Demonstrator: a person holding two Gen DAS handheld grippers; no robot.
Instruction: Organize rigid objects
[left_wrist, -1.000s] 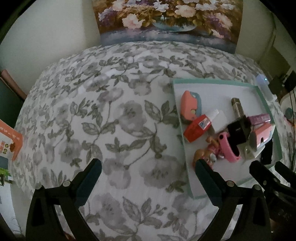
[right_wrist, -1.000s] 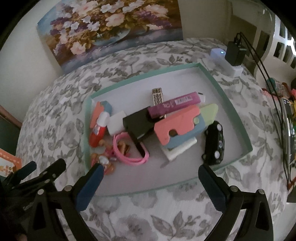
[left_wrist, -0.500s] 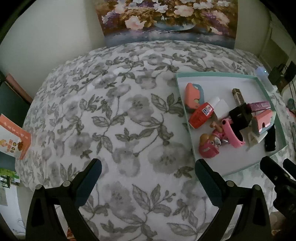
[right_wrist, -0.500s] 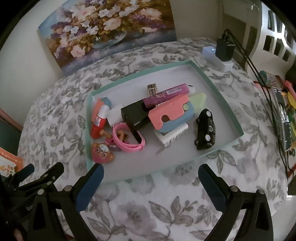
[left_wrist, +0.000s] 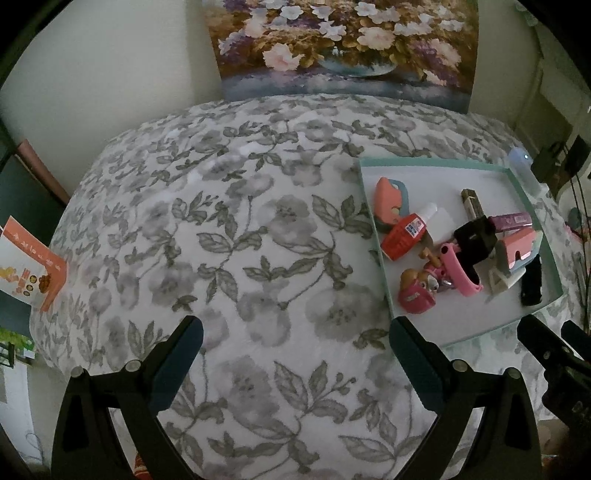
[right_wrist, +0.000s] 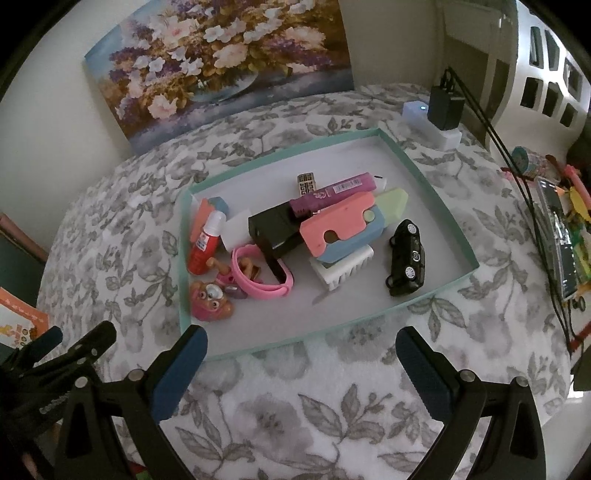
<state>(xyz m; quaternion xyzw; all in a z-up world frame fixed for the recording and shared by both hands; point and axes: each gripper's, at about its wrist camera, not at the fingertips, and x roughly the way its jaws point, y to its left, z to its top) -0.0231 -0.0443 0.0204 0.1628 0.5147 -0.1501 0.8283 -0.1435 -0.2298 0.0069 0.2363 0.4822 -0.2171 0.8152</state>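
Floral cloth covers the bench (right_wrist: 258, 421), on which a teal tray (right_wrist: 439, 295) is set, piled with a black car (right_wrist: 406, 258), a red bottle (right_wrist: 205, 243), a pink band (right_wrist: 258, 284) and other toys. Both the left gripper (left_wrist: 295, 354) and the right gripper (right_wrist: 301, 360) are held above the cloth near the tray's front edge, fingers spread wide, nothing gripped.

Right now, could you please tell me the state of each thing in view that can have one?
Left hand-held gripper: open, empty.
Right hand-held gripper: open, empty.
Tray: uncovered, cluttered.
Toy car: on its side.
Red bottle: capped, lying down.
Purple marker: capped, atop the pile.
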